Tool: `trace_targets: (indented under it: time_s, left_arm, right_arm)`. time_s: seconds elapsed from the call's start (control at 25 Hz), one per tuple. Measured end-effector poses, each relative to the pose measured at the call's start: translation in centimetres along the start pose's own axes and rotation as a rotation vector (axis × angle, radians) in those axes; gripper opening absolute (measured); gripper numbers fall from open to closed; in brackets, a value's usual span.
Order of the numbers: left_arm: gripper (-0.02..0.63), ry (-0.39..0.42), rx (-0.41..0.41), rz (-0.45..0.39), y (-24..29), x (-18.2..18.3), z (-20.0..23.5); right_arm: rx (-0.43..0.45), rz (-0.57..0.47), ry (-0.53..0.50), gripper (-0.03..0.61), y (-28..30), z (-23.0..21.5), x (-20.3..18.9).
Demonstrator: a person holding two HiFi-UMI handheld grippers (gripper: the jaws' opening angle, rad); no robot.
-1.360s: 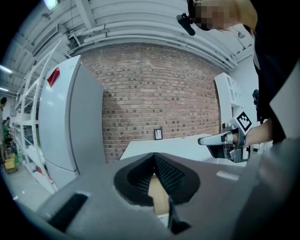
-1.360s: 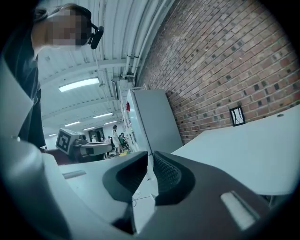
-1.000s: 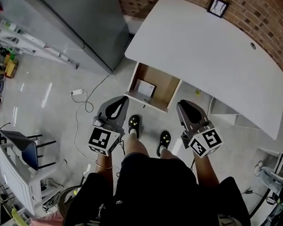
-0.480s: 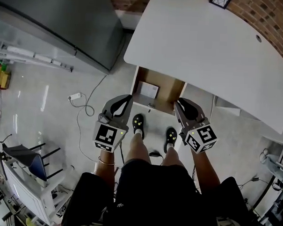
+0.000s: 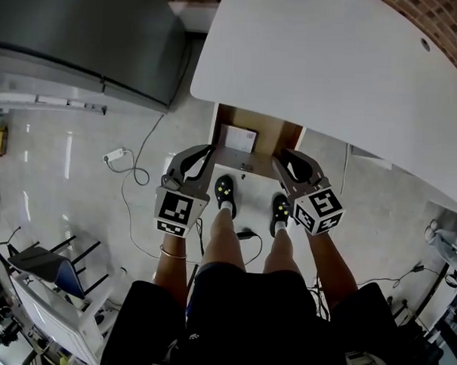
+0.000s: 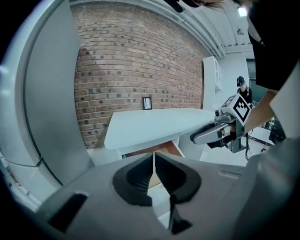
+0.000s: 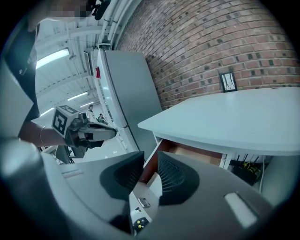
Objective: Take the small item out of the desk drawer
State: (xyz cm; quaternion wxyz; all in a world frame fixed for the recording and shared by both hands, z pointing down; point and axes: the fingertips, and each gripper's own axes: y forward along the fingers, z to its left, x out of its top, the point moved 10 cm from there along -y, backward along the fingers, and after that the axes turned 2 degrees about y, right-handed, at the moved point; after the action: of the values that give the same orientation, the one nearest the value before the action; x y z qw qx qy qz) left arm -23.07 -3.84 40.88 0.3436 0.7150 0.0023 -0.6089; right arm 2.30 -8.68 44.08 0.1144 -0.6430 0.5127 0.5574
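Under the near edge of the white desk (image 5: 332, 61), at twelve o'clock from the person's shoes (image 5: 225, 191), the wooden drawer (image 5: 282, 138) stands pulled out, so its inside can be reached from above. A pale, flat small item (image 5: 239, 137) lies on the drawer floor toward the ten o'clock corner, and neither tool touches it.

Both tools hang just short of the drawer front, one to each side, as if squaring up for the reach. The left gripper (image 5: 202, 154) sits at about eleven o'clock from the shoes; its jaws are all but together, with only a thin slit between the pads and nothing in them, so it looks parked rather than working. The right gripper (image 5: 284, 162), at about one o'clock, is spreading its jaws. A clear gap shows between the pads, empty apart from the drawer front seen through it, which suggests this one is being readied to pick.

By my reading the removal has not yet begun. The open claw would have to travel toward eleven o'clock and dip below the rim, and a thin, flat piece may be awkward to pinch off the wood
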Motion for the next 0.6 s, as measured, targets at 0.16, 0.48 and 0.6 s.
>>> trace_targets:
  time_s: [0.16,0.48,0.6]
  left_arm:
    - [0.025,0.006,-0.024,0.023,1.7,-1.5,0.7]
    - [0.043,0.021,-0.075,0.087,4.8,-5.0,1.1]
    - [0.051,0.015,-0.084,0.105,5.7,-6.1,1.5]
  right_arm:
    - [-0.01,0.04,-0.005,0.081,2.1,-0.7,-1.6]
    - [-0.024,0.113,0.0,0.089,6.3,-2.0,-4.9]
    - [-0.024,0.141,-0.001,0.094,7.9,-2.2,-5.8]
